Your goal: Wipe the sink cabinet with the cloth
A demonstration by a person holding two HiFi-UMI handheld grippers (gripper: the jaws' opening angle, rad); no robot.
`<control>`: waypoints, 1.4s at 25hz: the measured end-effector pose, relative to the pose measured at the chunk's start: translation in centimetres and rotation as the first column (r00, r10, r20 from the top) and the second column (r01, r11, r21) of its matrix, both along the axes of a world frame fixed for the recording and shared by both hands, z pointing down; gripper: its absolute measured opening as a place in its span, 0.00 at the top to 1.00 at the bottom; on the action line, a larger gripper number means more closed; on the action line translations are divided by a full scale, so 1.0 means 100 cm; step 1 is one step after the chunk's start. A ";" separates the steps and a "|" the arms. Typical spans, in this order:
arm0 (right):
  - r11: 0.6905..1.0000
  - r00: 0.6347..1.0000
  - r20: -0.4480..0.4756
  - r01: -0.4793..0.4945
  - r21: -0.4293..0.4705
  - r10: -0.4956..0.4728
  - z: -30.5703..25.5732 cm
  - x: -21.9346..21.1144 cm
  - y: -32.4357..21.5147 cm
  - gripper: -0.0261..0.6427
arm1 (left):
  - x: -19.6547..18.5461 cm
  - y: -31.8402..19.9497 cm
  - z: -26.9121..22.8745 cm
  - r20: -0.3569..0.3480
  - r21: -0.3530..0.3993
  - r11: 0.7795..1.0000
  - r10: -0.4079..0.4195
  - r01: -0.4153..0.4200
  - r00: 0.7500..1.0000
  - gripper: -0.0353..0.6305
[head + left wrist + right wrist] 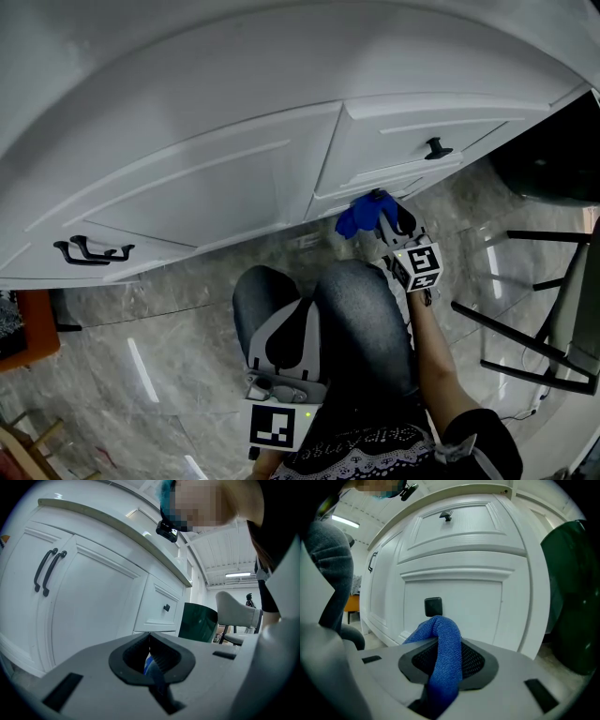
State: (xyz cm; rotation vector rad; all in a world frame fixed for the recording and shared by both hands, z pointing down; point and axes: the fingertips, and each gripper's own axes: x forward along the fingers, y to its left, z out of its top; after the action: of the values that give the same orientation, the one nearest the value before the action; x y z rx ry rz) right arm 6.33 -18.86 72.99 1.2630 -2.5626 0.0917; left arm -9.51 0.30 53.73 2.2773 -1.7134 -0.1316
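Bare floor (178,314) lay free along the cabinet's (216,187) foot. The person's bent knees (361,309) blocked the middle, and a dark bin (574,597) and chair (236,611) hemmed the right side.

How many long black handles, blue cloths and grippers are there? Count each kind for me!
Long black handles: 2
Blue cloth: 1
Grippers, the left gripper and the right gripper: 2
Total: 5
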 end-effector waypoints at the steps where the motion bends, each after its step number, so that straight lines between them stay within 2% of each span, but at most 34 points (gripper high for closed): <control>1: 1.000 1.000 -0.006 -0.012 0.002 0.012 0.000 0.006 -0.002 0.79 | 0.000 0.000 0.000 0.000 -0.001 1.000 -0.001 0.001 1.000 0.94; 8: 0.992 0.991 -0.023 -0.128 0.001 0.128 0.002 0.051 -0.018 0.79 | 0.003 -0.003 0.000 0.007 -0.002 1.000 0.004 -0.004 1.000 0.94; 12: 0.977 0.976 -0.039 -0.212 -0.003 0.212 0.005 0.087 -0.027 0.79 | 0.007 -0.004 0.000 0.006 -0.003 1.000 0.012 -0.012 1.000 0.94; 16: 0.951 0.952 -0.004 -0.306 -0.032 0.306 0.005 0.111 -0.033 0.79 | 0.007 -0.005 0.001 0.001 -0.003 1.000 0.013 -0.013 1.000 0.94; 23: 0.951 0.952 -0.016 -0.306 -0.039 0.306 0.007 0.111 -0.035 0.79 | 0.007 -0.006 0.001 -0.002 0.002 1.000 0.020 -0.020 1.000 0.94; 29: 0.922 0.924 0.000 -0.383 -0.062 0.384 0.010 0.136 -0.045 0.79 | -0.001 -0.005 0.002 0.008 -0.010 1.000 -0.002 0.002 1.000 0.94; 35: 0.925 0.925 0.013 -0.378 -0.049 0.379 0.008 0.136 -0.048 0.79 | 0.000 -0.010 0.008 -0.002 -0.025 1.000 -0.002 0.001 1.000 0.94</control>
State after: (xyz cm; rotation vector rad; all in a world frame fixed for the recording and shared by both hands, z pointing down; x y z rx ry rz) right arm 19.89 -23.68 73.75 1.7315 -2.2840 0.2423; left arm -9.46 -0.72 54.57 2.2570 -1.7060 -0.1125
